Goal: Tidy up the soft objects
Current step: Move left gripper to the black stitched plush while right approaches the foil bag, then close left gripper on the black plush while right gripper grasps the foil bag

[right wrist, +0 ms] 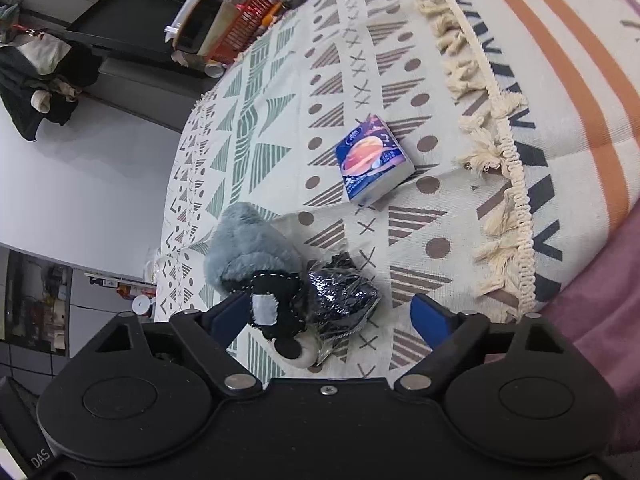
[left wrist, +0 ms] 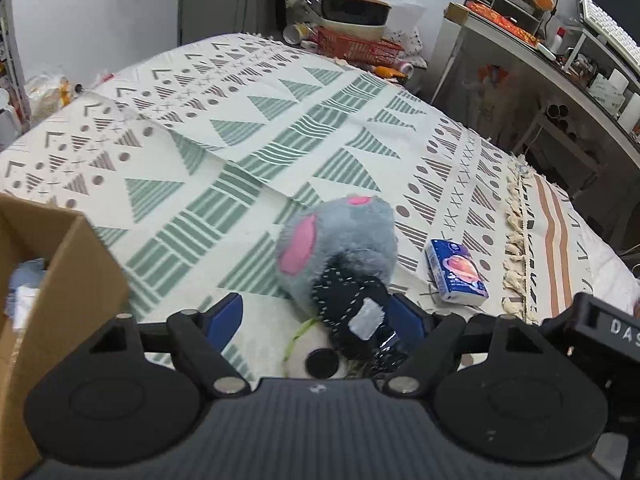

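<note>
A grey plush mouse (left wrist: 340, 240) with pink ears and a black stitched outfit lies on the patterned bedspread (left wrist: 280, 120). My left gripper (left wrist: 318, 316) is open around its lower body, and the right blue fingertip (left wrist: 408, 318) is close against the black outfit. In the right wrist view the same plush mouse (right wrist: 248, 248) lies between the fingers of my open right gripper (right wrist: 330, 318), close to the left fingertip (right wrist: 228, 316). Its shiny black crinkled part (right wrist: 340, 296) sits mid-gap. A blue tissue pack (right wrist: 374, 160) lies farther out on the bedspread (right wrist: 400, 240).
An open cardboard box (left wrist: 72, 272) holding pale cloth items stands at the near left. The tissue pack (left wrist: 456, 274) lies right of the plush. A red basket (left wrist: 356, 46) with bowls sits past the bed's far edge, and a cluttered desk (left wrist: 560, 52) stands to the right.
</note>
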Demonstrator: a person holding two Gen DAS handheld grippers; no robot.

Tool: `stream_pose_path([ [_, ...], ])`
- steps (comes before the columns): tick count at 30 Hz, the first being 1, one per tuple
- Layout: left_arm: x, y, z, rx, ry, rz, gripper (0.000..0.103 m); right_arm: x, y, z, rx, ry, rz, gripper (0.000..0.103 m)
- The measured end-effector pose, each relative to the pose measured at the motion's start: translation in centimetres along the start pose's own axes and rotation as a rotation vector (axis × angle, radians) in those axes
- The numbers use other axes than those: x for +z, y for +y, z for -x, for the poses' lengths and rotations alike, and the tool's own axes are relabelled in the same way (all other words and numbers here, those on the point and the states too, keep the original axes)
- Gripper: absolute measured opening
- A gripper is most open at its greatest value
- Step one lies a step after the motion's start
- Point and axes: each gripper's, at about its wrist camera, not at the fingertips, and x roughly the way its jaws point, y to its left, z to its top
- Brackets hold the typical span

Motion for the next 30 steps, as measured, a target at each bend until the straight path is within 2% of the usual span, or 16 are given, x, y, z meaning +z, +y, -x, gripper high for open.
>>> stream_pose_path([
  [4,0.0,-0.4,-1.3,-0.007,0.014,0.011,0.071,0.5,-0.6,-1.2,0.002,0.024,-0.014,0.082],
  [7,0.1,-0.4,-2.3,-0.004,0.062,0.045,0.065,0.9,-1.2,-2.1,0.001,0.042,-0.029,0.082],
  [9,0.1,-0.2,-2.7,-0.031,0.09,0.081,0.064,1.1,-1.5,-2.6,-0.002,0.055,-0.037,0.082],
  [11,-0.1,-0.4,-3.0,-0.036,0.106,0.09,0.056,1.2,-1.6,-3.1,0.0,0.068,-0.037,0.082],
  [12,-0.2,-0.5,-3.2,-0.031,0.111,0.089,0.047,1.2,-1.5,-3.3,0.002,0.072,-0.032,0.082],
  [13,-0.2,-0.5,-3.3,-0.038,0.111,0.096,0.035,1.2,-1.4,-3.6,0.001,0.075,-0.022,0.082],
  [14,-0.3,-0.4,-3.3,-0.048,0.106,0.111,0.03,1.3,-1.3,-4.0,-0.005,0.079,-0.009,0.081],
  [19,-0.3,-0.7,-3.1,-0.044,0.078,0.133,0.025,1.3,-1.0,-5.6,-0.034,0.094,0.021,0.07],
  [22,-0.5,-1.0,-2.7,-0.037,0.07,0.135,0.024,1.1,-0.5,-5.8,-0.02,0.097,0.056,0.052],
  [23,-0.6,-1.0,-2.5,-0.041,0.066,0.133,0.024,1.1,-0.5,-5.9,-0.008,0.105,0.059,0.043],
  [30,-0.8,-1.0,0.3,-0.055,0.015,0.134,0.024,0.3,0.2,-3.8,0.015,0.017,0.107,0.031],
])
